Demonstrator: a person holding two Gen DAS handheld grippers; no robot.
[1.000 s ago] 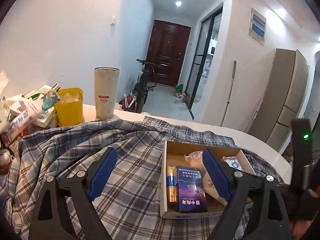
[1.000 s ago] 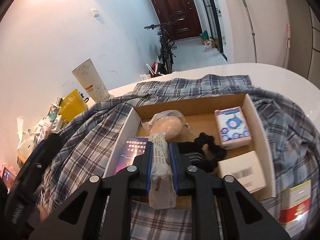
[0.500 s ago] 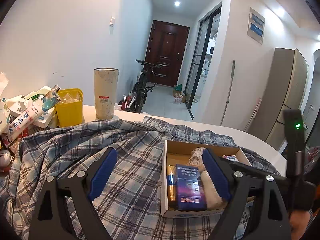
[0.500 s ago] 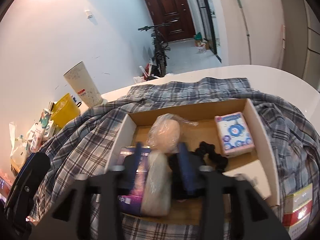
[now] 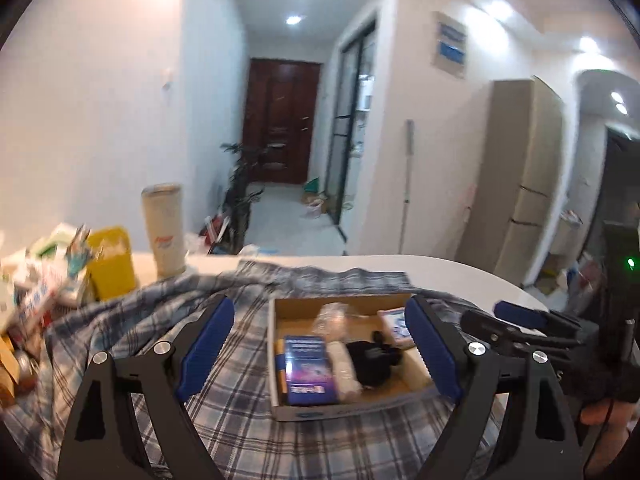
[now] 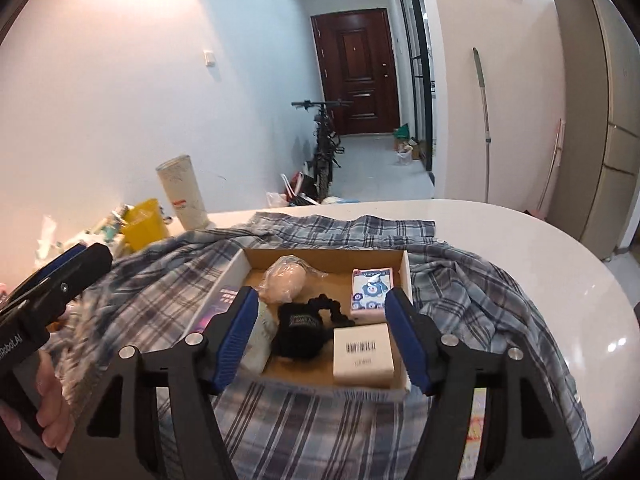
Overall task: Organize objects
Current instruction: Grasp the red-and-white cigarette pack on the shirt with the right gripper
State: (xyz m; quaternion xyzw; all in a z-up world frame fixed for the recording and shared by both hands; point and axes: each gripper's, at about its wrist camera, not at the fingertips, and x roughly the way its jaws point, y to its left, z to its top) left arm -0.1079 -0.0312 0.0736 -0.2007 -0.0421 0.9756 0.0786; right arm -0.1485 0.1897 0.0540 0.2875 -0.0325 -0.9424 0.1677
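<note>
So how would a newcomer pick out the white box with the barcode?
Find the open cardboard box lying on the plaid shirt that covers the white table. The white barcode box lies flat in its near right corner. Its neighbour behind, the tissue pack, has blue prints instead.

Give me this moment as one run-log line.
right claw: open, just released, empty | white roll: lying in cardboard box beside black pouch | left claw: open, empty
</note>
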